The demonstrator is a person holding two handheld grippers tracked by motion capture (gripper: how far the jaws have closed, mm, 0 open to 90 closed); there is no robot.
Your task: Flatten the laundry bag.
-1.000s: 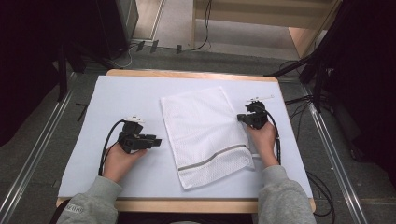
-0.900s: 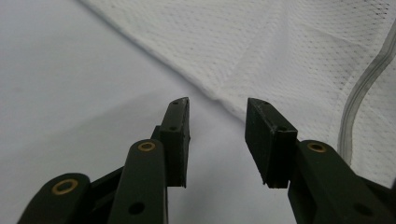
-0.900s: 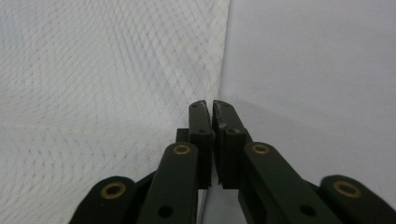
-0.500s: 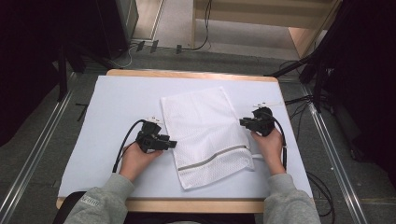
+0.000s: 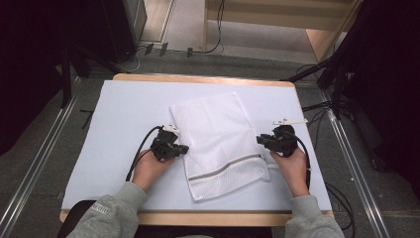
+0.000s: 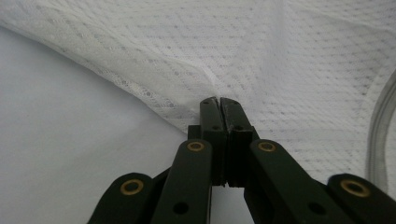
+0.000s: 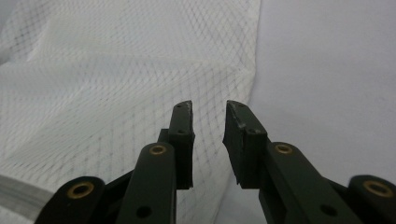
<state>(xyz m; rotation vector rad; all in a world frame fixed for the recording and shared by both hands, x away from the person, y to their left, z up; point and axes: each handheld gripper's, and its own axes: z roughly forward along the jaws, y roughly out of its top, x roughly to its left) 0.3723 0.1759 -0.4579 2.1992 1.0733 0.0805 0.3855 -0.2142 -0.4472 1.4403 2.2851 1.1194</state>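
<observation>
White mesh bag (grey stripe), pale blue-white table cover, black grippers.

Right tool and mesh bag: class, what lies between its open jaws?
In the right gripper view, nothing is clamped by the right tool; through the gap shows the mesh bag edge lying on the white table cover.

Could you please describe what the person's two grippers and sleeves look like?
Both the left gripper and the right gripper are black, with brass-coloured rivets along their jaw links. A black cable trails from each, and each carries a small white tab. The sleeves are grey.
</observation>
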